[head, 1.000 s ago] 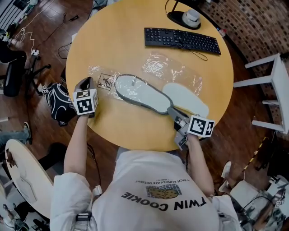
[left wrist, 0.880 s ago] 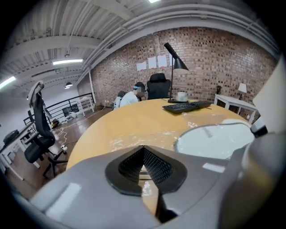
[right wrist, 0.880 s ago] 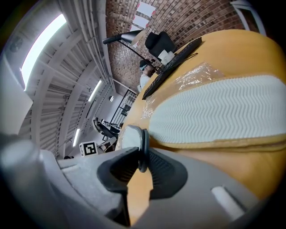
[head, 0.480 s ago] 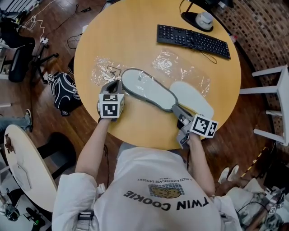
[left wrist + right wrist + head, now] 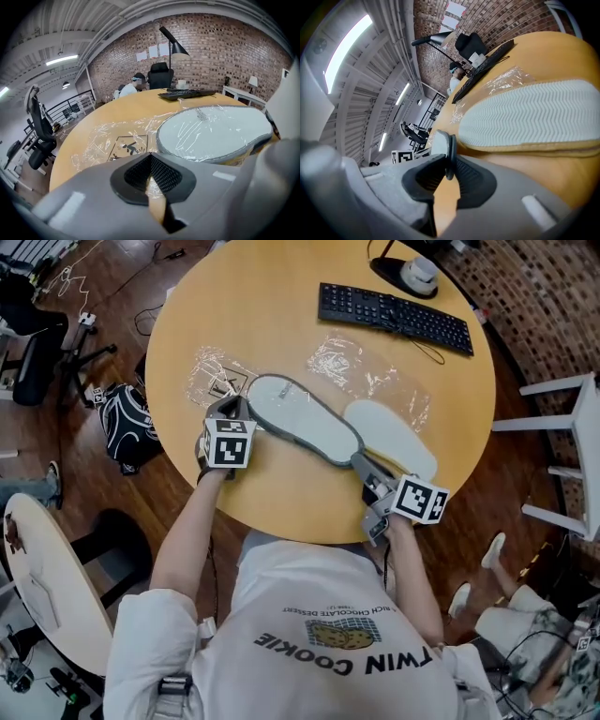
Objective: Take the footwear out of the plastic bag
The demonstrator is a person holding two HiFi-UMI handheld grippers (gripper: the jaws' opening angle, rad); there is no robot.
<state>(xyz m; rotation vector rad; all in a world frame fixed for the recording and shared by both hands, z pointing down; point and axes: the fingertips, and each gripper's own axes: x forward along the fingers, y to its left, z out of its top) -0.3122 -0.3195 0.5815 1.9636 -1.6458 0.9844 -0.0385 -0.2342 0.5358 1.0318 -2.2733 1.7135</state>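
A grey-rimmed slipper (image 5: 305,418) lies sole-up on the round table (image 5: 281,315), wrapped in a clear plastic bag (image 5: 217,379) whose loose end trails off to the left. My left gripper (image 5: 234,411) sits at the slipper's toe end. In the left gripper view the left gripper (image 5: 150,161) is shut, pinching the bag film (image 5: 117,136), with the wrapped slipper (image 5: 220,133) just beyond. My right gripper (image 5: 367,476) is shut on the slipper's heel rim (image 5: 443,140). A second slipper (image 5: 389,437), white zigzag sole up, lies bare beside it.
Another crumpled clear bag (image 5: 361,371) lies behind the slippers. A black keyboard (image 5: 394,317) and a lamp base (image 5: 412,273) stand at the table's far side. A white stool (image 5: 572,427) is to the right, a black bag (image 5: 127,427) on the floor to the left.
My left gripper has moved right, from the table's left edge to the toe end of the wrapped slipper. The right gripper has kept its hold on the heel.
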